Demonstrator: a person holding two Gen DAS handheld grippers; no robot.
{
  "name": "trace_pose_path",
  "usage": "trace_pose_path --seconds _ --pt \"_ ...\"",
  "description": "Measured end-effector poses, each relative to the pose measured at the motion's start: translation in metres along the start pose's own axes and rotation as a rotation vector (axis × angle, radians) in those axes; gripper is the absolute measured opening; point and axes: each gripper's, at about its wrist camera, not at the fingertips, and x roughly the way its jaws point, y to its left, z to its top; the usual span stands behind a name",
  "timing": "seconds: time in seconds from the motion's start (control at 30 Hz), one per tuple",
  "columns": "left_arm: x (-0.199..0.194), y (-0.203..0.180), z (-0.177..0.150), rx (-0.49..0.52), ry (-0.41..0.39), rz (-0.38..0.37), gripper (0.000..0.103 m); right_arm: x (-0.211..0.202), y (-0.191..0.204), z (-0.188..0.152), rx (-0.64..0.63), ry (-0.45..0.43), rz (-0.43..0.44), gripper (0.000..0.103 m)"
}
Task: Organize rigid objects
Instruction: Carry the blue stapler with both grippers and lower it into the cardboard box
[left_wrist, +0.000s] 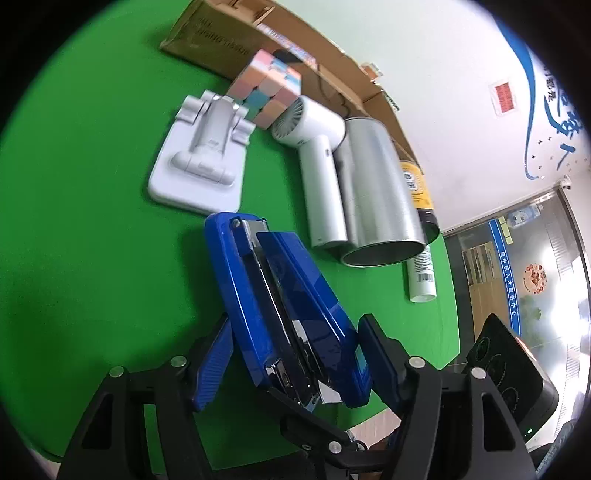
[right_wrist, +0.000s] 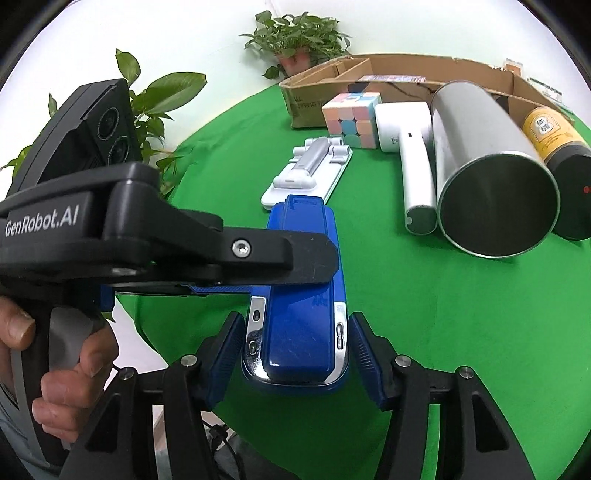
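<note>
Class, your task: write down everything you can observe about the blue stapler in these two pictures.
The blue stapler has a glossy blue top and base with chrome metal at its rear end and along the inner magazine. It lies lengthwise on the green table, near the white folding stand. Two grippers straddle it: the right gripper at its rear end, the left gripper across its body, one finger lying over the top. Whether the pads press its sides cannot be told.
</note>
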Motion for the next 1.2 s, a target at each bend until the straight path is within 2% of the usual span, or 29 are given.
trace_pose_path --seconds 0.13,0.37,0.53,0.7,0.8,0.87,1.03,1.2 --pt "-0.01 -0.014 0.007 0.053 -0.04 -0.007 0.066 -0.022 0.009 -0.002 -0.012 -0.058 -0.016 0.056" --pt "-0.029 -0.042 0.036 0.152 -0.102 -0.011 0.066 -0.049 0.017 0.023 -0.023 -0.175 -0.041 0.056" --pt "-0.037 -0.059 0.068 0.222 -0.134 -0.009 0.066 -0.062 0.013 0.059 -0.011 -0.213 -0.05 0.056" --pt "-0.042 -0.066 0.114 0.246 -0.147 -0.027 0.066 -0.063 0.008 0.104 -0.009 -0.242 -0.069 0.056" --pt "-0.042 -0.069 0.143 0.273 -0.146 -0.028 0.064 -0.059 0.003 0.136 0.003 -0.234 -0.079 0.056" --pt "-0.039 -0.071 0.163 0.28 -0.143 -0.021 0.059 -0.052 -0.001 0.154 0.012 -0.225 -0.09 0.055" --pt "-0.023 -0.066 0.223 0.291 -0.113 0.021 0.056 -0.021 -0.02 0.218 0.075 -0.153 -0.085 0.055" --pt "0.006 -0.043 0.281 0.249 -0.04 0.018 0.055 0.021 -0.039 0.269 0.136 -0.077 -0.088 0.055"
